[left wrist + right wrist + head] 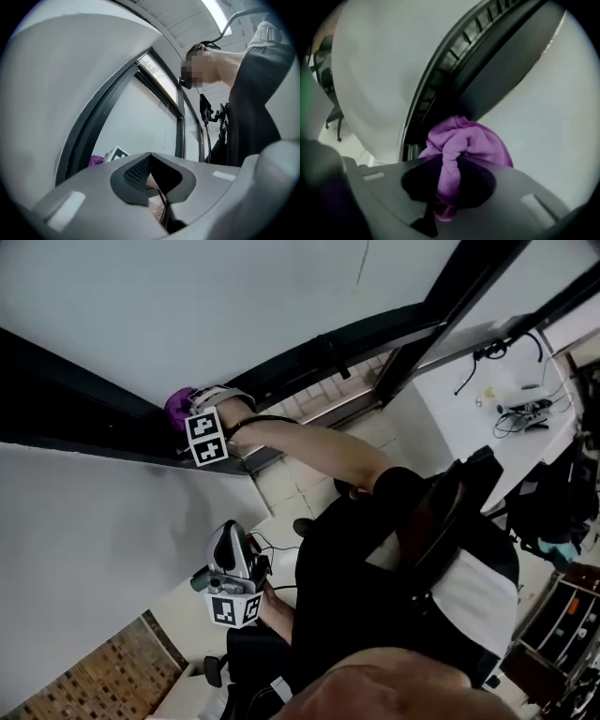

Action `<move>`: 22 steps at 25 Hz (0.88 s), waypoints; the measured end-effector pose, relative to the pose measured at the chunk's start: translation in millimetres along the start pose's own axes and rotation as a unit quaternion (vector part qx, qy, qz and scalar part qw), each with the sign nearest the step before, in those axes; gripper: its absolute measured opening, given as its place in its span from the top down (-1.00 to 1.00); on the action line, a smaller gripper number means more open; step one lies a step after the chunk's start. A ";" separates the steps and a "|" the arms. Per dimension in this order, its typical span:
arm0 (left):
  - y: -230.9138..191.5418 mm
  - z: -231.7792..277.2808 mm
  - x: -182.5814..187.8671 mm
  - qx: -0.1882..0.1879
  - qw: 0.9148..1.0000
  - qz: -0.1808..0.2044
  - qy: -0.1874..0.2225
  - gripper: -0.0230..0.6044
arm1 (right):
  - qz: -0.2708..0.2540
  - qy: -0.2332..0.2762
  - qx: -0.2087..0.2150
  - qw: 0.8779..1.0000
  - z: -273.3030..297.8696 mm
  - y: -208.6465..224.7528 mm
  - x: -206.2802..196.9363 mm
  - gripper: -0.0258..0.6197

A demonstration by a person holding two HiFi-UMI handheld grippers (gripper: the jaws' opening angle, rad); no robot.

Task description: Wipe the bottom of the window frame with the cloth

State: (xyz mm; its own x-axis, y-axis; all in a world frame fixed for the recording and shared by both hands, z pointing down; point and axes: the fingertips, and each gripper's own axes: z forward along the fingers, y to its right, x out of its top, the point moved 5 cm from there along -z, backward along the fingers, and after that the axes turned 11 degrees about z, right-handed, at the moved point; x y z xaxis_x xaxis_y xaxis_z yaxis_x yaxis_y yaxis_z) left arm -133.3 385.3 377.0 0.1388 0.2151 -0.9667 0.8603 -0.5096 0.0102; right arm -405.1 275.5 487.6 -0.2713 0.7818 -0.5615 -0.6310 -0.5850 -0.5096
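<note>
The right tongs (pixel 449 165), on an outstretched arm (pixel 314 448), pinch a bunched purple cloth (pixel 468 140) against the dark window frame (pixel 497 65) just ahead, while the left tongs (pixel 150 155), held low, are pressed together and empty.

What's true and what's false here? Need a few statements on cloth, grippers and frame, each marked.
1. The right gripper is shut on the cloth. True.
2. The cloth is green. False: it is purple.
3. The cloth is up at the dark frame. True.
4. The left gripper holds a second cloth. False: its jaws are together with nothing between them.
5. The left gripper is at the frame too. False: the head view shows it held low, near the person's body, away from the frame.
</note>
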 end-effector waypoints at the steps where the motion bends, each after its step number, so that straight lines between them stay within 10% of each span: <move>1: 2.1 0.6 -3.0 -0.001 1.000 -0.002 -0.002 0.92 | -0.024 -0.021 -0.019 0.999 -9.7 3.1 -19.5 0.72; 8: 9.1 23.4 -23.6 -0.044 0.999 -0.020 -0.012 0.92 | -0.115 -0.285 -0.101 0.946 -95.5 78.6 -213.1 0.72; 15: 33.1 54.6 -20.1 -0.096 0.995 -0.016 -0.004 0.92 | -0.171 -0.307 -0.160 0.922 -129.3 103.1 -220.8 0.71; 22: 22.6 53.4 -26.3 -0.090 0.995 -0.041 -0.011 0.92 | -0.161 -0.331 -0.111 0.923 -159.8 97.1 -228.2 0.72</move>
State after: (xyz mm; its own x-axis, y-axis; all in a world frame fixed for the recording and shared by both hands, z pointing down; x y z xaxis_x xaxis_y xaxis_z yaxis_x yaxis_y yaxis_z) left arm -143.7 323.6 389.0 0.0550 0.2299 -0.9717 0.9428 -0.3325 -0.0252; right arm -288.3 5.8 462.1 -0.5274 0.8403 0.1258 -0.6111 -0.2723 -0.7432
